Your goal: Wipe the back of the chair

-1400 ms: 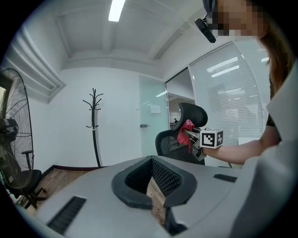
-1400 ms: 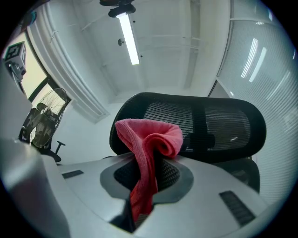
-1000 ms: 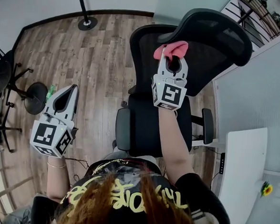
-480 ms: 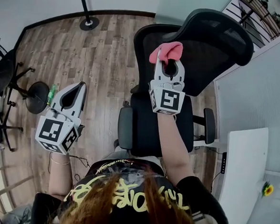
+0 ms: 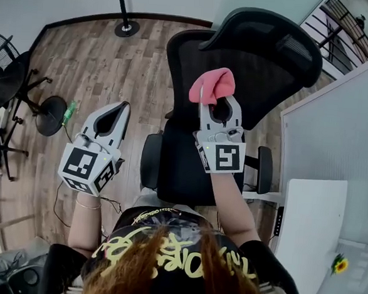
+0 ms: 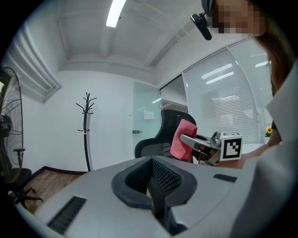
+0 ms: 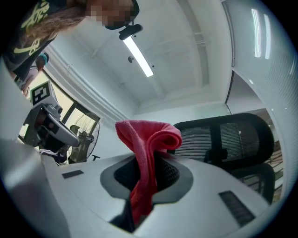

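Moved: in the head view the right gripper (image 5: 216, 103) and its cloth (image 5: 212, 84) now sit lower and a little more to the left on the backrest (image 5: 265, 61) than one second ago. The left gripper (image 5: 115, 109) has come nearer to the chair (image 5: 182, 168).
Right gripper: its jaws are pressed on the red cloth (image 7: 146, 153), which stands up between them in a folded bunch.
Left gripper: jaws together and nothing between them. It hangs over the floor (image 5: 77, 60), beside the seat, with no work.
Cloth place: in front of the middle of the backrest mesh, below the headrest. The right gripper view shows the chair (image 7: 223, 135) behind the cloth, maybe with a small gap, so I cannot tell whether they touch.
Done: I judge the wiping is under way, somewhere in the middle of a stroke. The black mesh shows no mark, so the part already wiped cannot be read.
Left: probably the lower mesh, the edges and the headrest. The far side of the backrest is hidden from all views.
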A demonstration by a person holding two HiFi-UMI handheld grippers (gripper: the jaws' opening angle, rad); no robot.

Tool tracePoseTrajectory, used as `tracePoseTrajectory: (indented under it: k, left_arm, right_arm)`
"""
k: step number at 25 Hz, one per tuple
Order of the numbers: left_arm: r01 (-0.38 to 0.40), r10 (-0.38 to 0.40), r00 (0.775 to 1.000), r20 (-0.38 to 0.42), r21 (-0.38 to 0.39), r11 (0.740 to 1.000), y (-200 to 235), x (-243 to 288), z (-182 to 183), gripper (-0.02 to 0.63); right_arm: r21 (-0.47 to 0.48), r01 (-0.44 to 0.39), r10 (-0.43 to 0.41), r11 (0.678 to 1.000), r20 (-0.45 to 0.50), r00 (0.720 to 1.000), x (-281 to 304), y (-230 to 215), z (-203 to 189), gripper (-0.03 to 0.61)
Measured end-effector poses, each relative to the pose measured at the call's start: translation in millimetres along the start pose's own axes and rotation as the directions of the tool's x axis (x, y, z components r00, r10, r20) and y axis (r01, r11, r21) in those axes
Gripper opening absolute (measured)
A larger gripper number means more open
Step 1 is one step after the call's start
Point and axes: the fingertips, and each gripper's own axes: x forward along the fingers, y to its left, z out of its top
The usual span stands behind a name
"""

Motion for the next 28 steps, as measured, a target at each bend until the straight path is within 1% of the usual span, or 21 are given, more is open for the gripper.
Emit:
tracePoseTrajectory:
  k: [3,6,8,11,18,23,28]
  left_arm:
    - [-0.006,0.006,1.0,0.013,-0.007,1.0,-32,0,4,-0.006]
    - [-0.017,0.017,0.999,0.027,-0.012,1.0,-62,-1,8,-0.006]
    - [-0.026,0.026,0.999,0.035,-0.015,1.0,-78,-1,10,-0.006]
    - [-0.038,0.039,0.998,0.04,-0.015,0.999,-101,-4,13,-0.006]
    - [-0.077,0.077,0.996,0.045,-0.01,0.997,-149,-17,12,-0.006]
    - [-0.084,0.085,0.996,0.023,-0.014,0.996,-171,-27,11,-0.006]
    - [-0.081,0.081,0.996,0.019,-0.004,0.997,-171,-34,10,-0.006]
  right_arm:
    - [0.019,-0.032,0.032,0.999,0.002,0.999,-29,-13,13,0.06]
    - [0.013,-0.067,0.067,0.998,0.005,0.998,-57,-26,25,0.06]
    - [0.016,-0.09,0.09,0.996,-0.001,0.996,-72,-33,29,0.06]
    - [0.045,-0.118,0.119,0.992,-0.017,0.993,-95,-38,36,0.06]
    - [0.033,-0.194,0.196,0.98,-0.052,0.979,-150,-51,38,0.06]
    - [0.047,-0.221,0.224,0.974,-0.098,0.97,-179,-57,40,0.06]
    - [0.079,-0.231,0.241,0.97,-0.147,0.959,-187,-54,29,0.06]
